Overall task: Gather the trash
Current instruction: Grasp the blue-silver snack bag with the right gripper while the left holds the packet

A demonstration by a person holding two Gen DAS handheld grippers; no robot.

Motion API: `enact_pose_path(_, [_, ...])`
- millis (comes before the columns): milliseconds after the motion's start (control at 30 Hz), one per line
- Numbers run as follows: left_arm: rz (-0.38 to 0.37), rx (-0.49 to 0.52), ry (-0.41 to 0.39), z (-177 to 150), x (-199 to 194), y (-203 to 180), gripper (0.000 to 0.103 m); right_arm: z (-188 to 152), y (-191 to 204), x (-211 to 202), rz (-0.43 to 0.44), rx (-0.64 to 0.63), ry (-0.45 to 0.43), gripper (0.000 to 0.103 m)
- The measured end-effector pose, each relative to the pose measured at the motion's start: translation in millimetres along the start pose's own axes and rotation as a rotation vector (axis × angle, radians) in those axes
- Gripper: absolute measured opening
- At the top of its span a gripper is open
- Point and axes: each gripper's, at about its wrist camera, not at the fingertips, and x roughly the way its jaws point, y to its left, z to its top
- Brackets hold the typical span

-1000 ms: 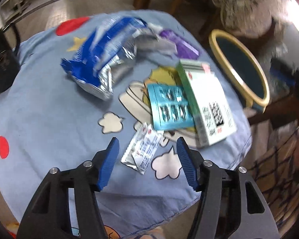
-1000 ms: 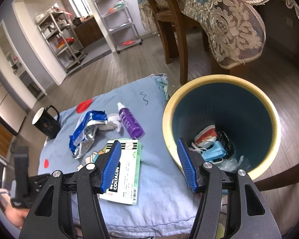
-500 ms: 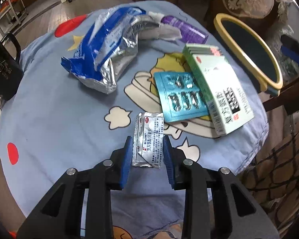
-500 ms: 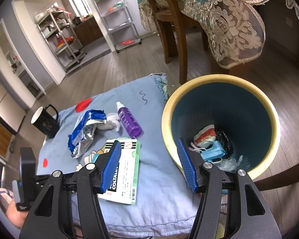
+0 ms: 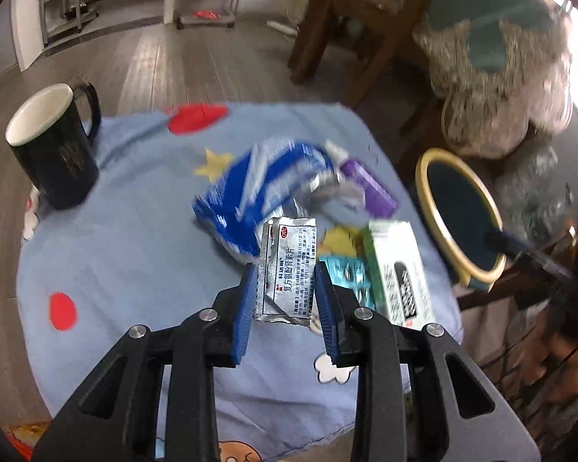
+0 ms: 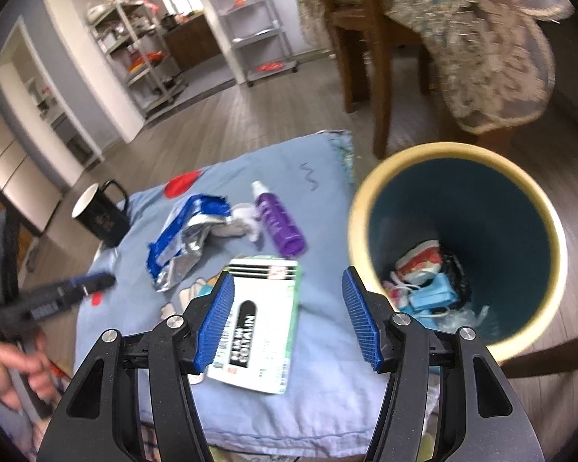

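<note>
A small silver foil sachet with red and black print [image 5: 287, 269] is clamped between the blue ribbed jaws of the left gripper [image 5: 287, 296], which have just been closing on it; it hangs clear above the tabletop, upright, its lower edge down between the pads. Below and beyond it, on the light blue cartoon-print cloth [image 5: 135, 238] covering the tabletop, lies a crumpled blue and silver foil snack bag [image 5: 258, 188], and just right of that a purple plastic bottle with a white cap [image 5: 368, 184] on its side. Nearer, right of the sachet, a teal blister pack [image 5: 346, 273] lies touching a white and green cardboard medicine box [image 5: 399, 269]. A black mug with a white inside [image 5: 54, 146] stands upright at the cloth's far left edge. Beside the tabletop's right edge stands a round dark teal bin with a pale yellow rim [image 6: 454, 154]; in its bottom lie a blue face mask [image 6: 429, 294] and other scraps. The right gripper [image 6: 289, 317] hovers over the near edge of the cloth, jaws apart with nothing between them, the medicine box below its left jaw and the bin to its right.
</note>
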Motion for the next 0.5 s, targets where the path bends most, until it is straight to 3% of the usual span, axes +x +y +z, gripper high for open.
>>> enact_pose_path(167, [0.006, -0.003, -0.059, 20, -21, 16, 0.030, 11, 25, 21, 0.066, -0.040, 0.047, 0.060])
enact_pose_path(267, [-0.001, -0.058, -0.093, 22, -30, 33, 0.030, 18, 37, 37, 0.103, -0.039, 0.073, 0.060])
enact_pose_path(500, [-0.030, -0.128, -0.150, 29, -27, 45, 0.030, 34, 62, 94, 0.178, 0.038, 0.157, 0.060])
